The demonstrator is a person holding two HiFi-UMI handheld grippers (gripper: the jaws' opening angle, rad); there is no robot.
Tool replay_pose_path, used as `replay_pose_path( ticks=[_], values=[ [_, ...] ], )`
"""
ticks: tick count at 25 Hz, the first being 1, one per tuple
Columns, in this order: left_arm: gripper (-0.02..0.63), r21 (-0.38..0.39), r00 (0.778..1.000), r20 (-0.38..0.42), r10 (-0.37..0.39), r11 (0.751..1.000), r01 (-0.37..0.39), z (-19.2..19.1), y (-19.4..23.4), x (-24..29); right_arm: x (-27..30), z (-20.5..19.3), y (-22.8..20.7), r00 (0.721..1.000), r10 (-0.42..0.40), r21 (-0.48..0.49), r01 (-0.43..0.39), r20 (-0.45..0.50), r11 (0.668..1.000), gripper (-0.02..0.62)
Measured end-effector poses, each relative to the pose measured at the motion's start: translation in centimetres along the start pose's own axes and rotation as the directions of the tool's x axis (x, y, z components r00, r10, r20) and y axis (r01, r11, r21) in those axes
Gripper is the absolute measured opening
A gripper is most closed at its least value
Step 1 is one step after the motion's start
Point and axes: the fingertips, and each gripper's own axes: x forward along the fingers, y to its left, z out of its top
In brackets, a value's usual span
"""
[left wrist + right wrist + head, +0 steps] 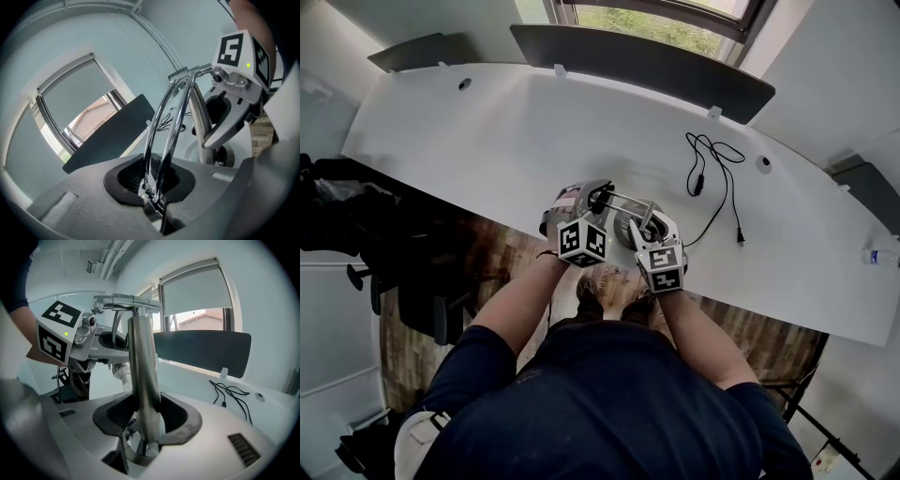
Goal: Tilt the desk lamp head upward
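Desk lamp point(626, 217) stands at the near edge of the white bench point(534, 131), right in front of the person and between the two grippers. It is a chrome lamp: a thick upright post point(140, 376) rises from a round base, and a short crossbar point(126, 301) at the top joins it to a pair of thin curved rods point(165, 124).

The left gripper point(157, 187) has its fingers point(125, 180) drawn close and pinching the two thin rods, which run up out of the dark pads side by side toward the crossbar. The right gripper point(147, 427) holds the thick post; its fingers point(111, 416) stand wider and press on the post from both sides, low down near the base. In each gripper view the other gripper shows just beyond the lamp, with its marker cube turned toward the camera.

A black cord point(717, 178) leads off from beside the lamp and lies in loose loops on the bench to the person's right, ending in a plug. A dark screen panel point(647, 61) stands along the far edge of the bench, under a window point(656, 19).
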Motion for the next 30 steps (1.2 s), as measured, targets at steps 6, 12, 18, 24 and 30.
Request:
replay_pose_path(
  ticks=[6,12,18,24,30],
  values=[
    [0.043,0.161,0.999,-0.026,0.034,0.987,-0.03,0.8,1.7,-1.3,0.1,-0.1,0.0,1.0,-0.002,0.005,0.002,-0.001,1.0,0.172],
    [0.044,0.283,0.995,-0.074,0.071,0.958,-0.047,1.8,2.9,-2.2,0.0,-0.3,-0.2,1.0,0.0,0.013,0.0,-0.012,1.0,0.172],
    [0.049,0.399,0.99,-0.101,0.103,0.915,-0.054,3.1,4.0,-3.4,0.0,-0.3,-0.1,1.0,0.01,0.014,-0.009,-0.026,1.0,0.172],
    [0.054,0.484,0.983,-0.156,0.099,0.875,-0.011,3.6,4.3,-3.9,0.1,-0.4,0.0,0.999,0.021,0.015,-0.021,-0.034,1.0,0.172],
    [0.057,0.575,0.974,-0.212,0.08,0.816,0.058,4.4,4.5,-4.3,0.1,-0.2,-0.1,0.999,0.027,0.011,-0.027,-0.028,1.0,0.172]
  ],
)
